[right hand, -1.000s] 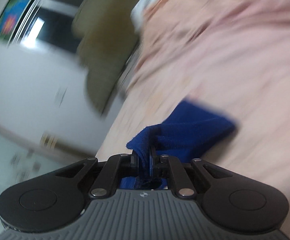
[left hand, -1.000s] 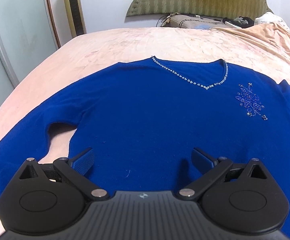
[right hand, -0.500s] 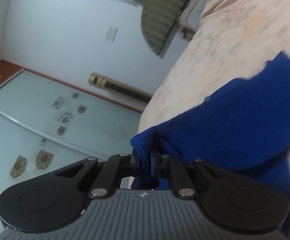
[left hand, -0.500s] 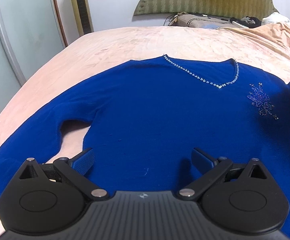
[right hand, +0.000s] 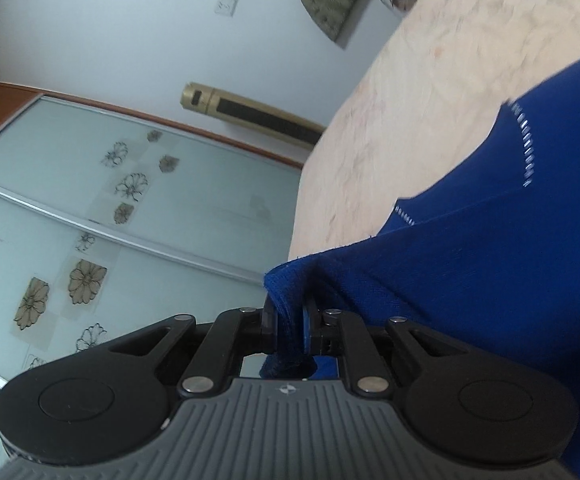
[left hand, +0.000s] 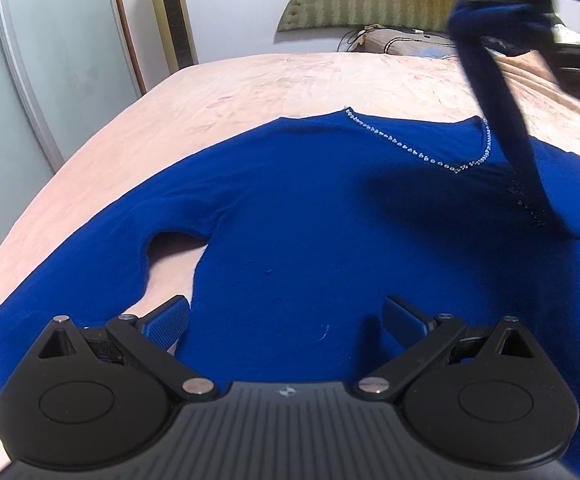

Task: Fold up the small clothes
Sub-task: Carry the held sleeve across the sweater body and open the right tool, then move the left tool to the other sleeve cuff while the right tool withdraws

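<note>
Sweater (left hand: 330, 216) flat on bed (left hand: 250, 88), right tool (right hand: 289, 316) pinching lifted sleeve edge

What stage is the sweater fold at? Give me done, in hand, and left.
Done: the blue sweater is spread face up on the pink bed.
In hand: the right gripper is shut on the sleeve, lifted over the chest.
Left: the left gripper is open, holding nothing, over the hem. The other sleeve lies flat, and the body is unfolded.

Matt blue knit sweater (left hand: 310, 216)
</note>
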### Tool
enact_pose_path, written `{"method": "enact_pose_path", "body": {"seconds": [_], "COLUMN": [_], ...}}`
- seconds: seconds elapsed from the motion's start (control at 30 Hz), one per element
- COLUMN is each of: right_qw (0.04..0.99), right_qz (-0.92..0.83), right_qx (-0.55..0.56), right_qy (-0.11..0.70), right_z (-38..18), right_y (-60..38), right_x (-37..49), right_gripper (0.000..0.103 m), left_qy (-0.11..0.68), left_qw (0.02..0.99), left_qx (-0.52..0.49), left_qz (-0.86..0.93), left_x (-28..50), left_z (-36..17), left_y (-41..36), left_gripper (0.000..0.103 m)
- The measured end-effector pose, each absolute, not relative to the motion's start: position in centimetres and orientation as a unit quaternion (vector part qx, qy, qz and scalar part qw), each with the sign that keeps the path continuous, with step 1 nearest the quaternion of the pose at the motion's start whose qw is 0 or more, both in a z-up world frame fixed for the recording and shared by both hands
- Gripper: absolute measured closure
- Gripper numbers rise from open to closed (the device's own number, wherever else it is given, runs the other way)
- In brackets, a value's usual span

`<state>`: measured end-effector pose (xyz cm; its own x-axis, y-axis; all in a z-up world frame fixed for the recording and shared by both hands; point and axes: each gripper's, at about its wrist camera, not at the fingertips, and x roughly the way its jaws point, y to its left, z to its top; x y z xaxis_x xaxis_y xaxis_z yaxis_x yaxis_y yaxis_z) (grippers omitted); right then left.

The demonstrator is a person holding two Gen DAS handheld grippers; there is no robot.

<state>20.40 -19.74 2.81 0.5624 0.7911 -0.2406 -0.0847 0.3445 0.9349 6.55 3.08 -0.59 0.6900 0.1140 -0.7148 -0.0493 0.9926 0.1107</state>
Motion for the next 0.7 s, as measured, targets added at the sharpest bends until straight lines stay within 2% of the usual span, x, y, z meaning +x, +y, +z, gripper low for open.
{"method": "enact_pose_path", "body": {"seconds": [0.2,0.3,0.37,0.43,0.7], "right_qw": [0.723,0.718,0.715,0.71,0.776], "right_qz": [0.3,0.294,0.298,0.316,0.313], "right_qx": [0.476,0.465,0.448,0.428,0.34], "right_qy": [0.402,0.426,0.447,0.462,0.429], "right_z": [0.2,-1.3,-2.3,-3.0,-0.9], "right_y": [-14.9,-12.9,-11.4,-10.0,-10.5], "right_x": [23.0,23.8,24.4,24.6,22.5], "right_gripper": [0.085,0.077,0.054,0.039,0.039], "left_qy": [0.391,0.393,0.395,0.397,0.394], "left_qw": [0.918,0.917,0.916,0.915,0.916], "left_qx": [0.043,0.042,0.04,0.038,0.036], "left_qz": [0.048,0.053,0.055,0.057,0.067], "left_x": [6.1,5.9,5.9,5.8,5.6], "left_z": [-0.5,-0.6,-0.6,-0.7,-0.4], "left_y": [3.7,4.0,4.2,4.3,4.5], "left_gripper": [0.0,0.0,0.0,0.0,0.0]}}
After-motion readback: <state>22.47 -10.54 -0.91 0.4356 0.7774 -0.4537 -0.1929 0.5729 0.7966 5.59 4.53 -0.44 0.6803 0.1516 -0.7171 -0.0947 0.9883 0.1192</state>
